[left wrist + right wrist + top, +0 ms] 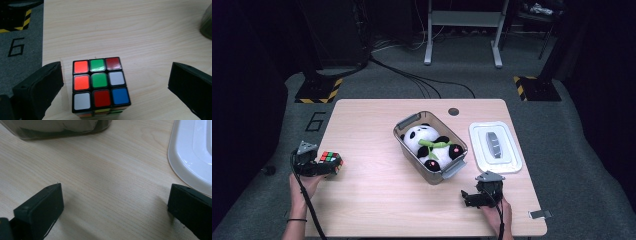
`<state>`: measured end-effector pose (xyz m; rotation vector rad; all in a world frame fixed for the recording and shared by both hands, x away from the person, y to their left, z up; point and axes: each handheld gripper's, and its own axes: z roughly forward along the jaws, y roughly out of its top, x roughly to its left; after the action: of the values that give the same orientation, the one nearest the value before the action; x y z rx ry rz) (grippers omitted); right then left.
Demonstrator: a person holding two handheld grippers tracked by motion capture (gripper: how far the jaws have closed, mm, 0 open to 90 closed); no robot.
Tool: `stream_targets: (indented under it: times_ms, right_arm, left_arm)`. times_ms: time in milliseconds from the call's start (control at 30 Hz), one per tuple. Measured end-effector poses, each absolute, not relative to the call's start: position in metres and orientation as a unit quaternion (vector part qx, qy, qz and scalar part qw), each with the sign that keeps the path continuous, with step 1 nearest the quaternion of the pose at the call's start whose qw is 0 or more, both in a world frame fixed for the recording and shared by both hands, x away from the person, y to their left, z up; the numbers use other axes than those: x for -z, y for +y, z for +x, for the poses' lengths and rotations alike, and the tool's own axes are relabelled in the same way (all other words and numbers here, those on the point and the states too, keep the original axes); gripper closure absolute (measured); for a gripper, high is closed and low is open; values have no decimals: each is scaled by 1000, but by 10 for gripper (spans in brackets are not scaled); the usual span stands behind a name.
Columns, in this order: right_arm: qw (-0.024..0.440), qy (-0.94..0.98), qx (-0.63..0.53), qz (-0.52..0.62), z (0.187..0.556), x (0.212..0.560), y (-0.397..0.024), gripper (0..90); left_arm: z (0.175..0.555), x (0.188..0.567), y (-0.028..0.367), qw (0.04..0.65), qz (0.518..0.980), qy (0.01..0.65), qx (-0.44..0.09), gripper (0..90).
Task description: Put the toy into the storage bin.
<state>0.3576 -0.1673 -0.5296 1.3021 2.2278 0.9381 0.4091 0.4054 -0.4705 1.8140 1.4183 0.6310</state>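
Between my matt black plastic left claw (110, 85) sits the glossy plastic puzzle cube with coloured stickers (100, 86); the pale wood-grain surface (140, 35) looks smooth and satiny; the white plastic lid (192, 152) shines; the black-and-white panda (432, 145) is soft plush cloth.

Left gripper (319, 167) sits low at the table's left edge, jaws spread wide and pointing right. Right gripper (472, 197) is down near the front right, jaws wide apart too, aimed left-ish. Both forearms come in from the bottom.
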Motion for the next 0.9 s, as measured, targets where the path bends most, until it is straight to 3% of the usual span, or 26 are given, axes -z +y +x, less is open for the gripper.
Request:
stream_targets:
  times_ms: [567,900]
  right_arm:
    - [197,795,-335,465,358,530,-167,0]
    - [197,795,-335,465,358,530,-167,0]
  left_arm:
    - [420,501,413,353,699,577,-232,5]
    - [419,512,414,360,699,568,-243,295]
